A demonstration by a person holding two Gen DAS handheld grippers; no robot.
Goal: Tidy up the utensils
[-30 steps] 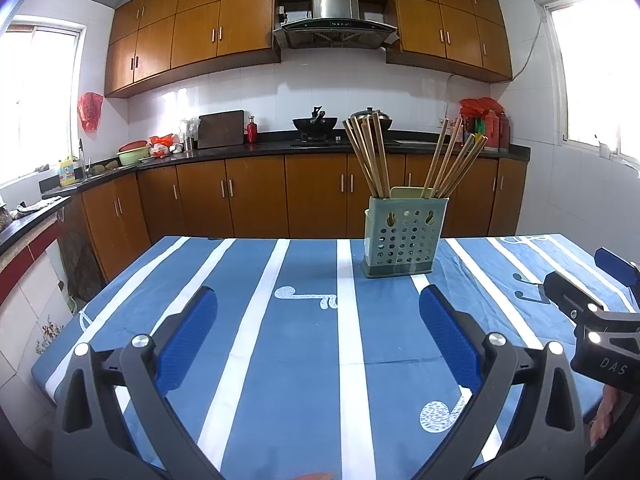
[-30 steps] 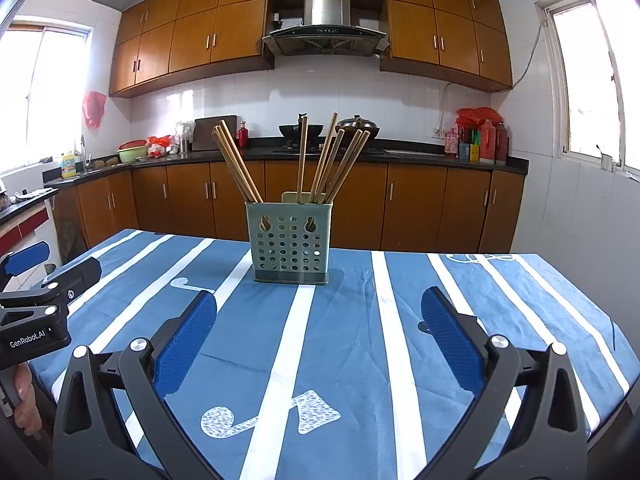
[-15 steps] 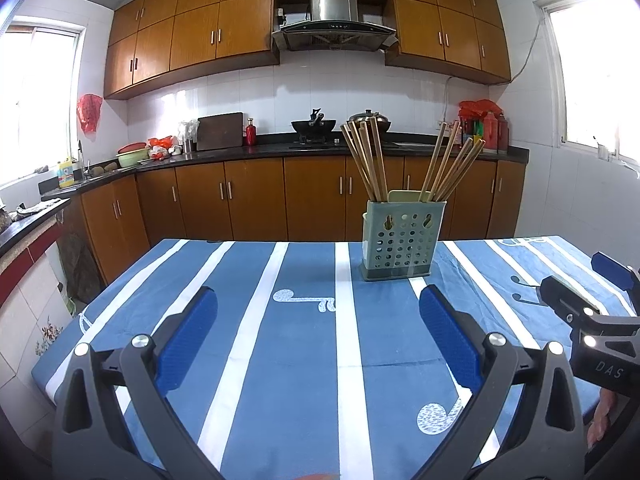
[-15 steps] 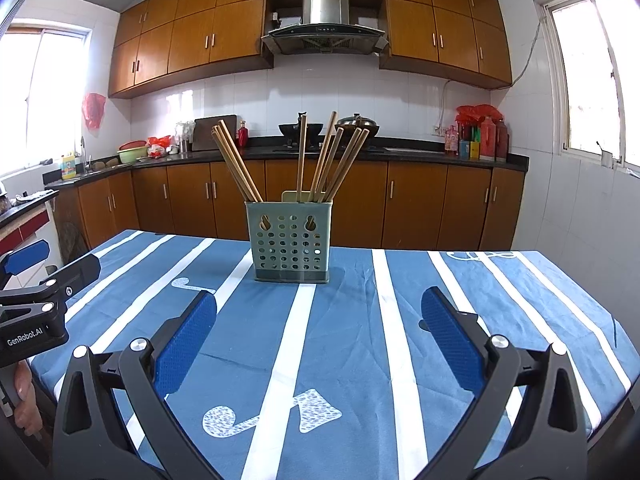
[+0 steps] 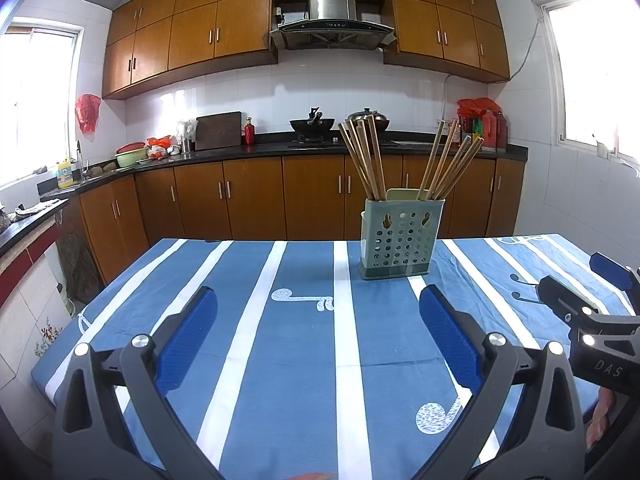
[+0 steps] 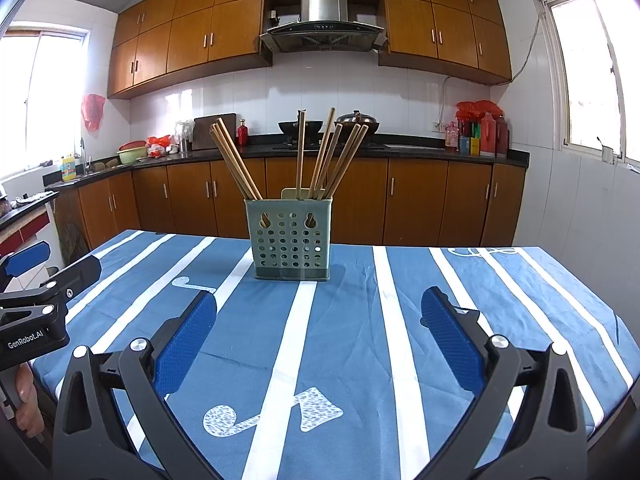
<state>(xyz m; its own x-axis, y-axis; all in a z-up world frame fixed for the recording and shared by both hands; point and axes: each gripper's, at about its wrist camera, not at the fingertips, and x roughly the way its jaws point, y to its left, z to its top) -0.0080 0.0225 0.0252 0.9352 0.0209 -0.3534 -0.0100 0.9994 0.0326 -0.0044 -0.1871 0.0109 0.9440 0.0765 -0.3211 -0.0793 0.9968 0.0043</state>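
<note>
A pale green perforated utensil holder (image 5: 400, 240) stands upright on the blue striped tablecloth (image 5: 300, 360), far side of the table. It also shows in the right wrist view (image 6: 291, 240). Several wooden chopsticks (image 5: 366, 160) stand in its left part and several more chopsticks (image 5: 448, 168) in its right part; they also show in the right wrist view (image 6: 328, 156). My left gripper (image 5: 318, 336) is open and empty, low over the near table, well short of the holder. My right gripper (image 6: 318, 336) is open and empty too, to the right of the left one.
The table's right edge (image 6: 624, 344) and left edge (image 5: 68, 344) drop off to the floor. Brown cabinets and a black counter (image 5: 280, 148) with a wok, cutting board and bottles run along the back wall, beyond the table.
Both grippers have drawn back and dipped slightly, so the holder looks a little smaller and higher in view. Both stay open and empty.
</note>
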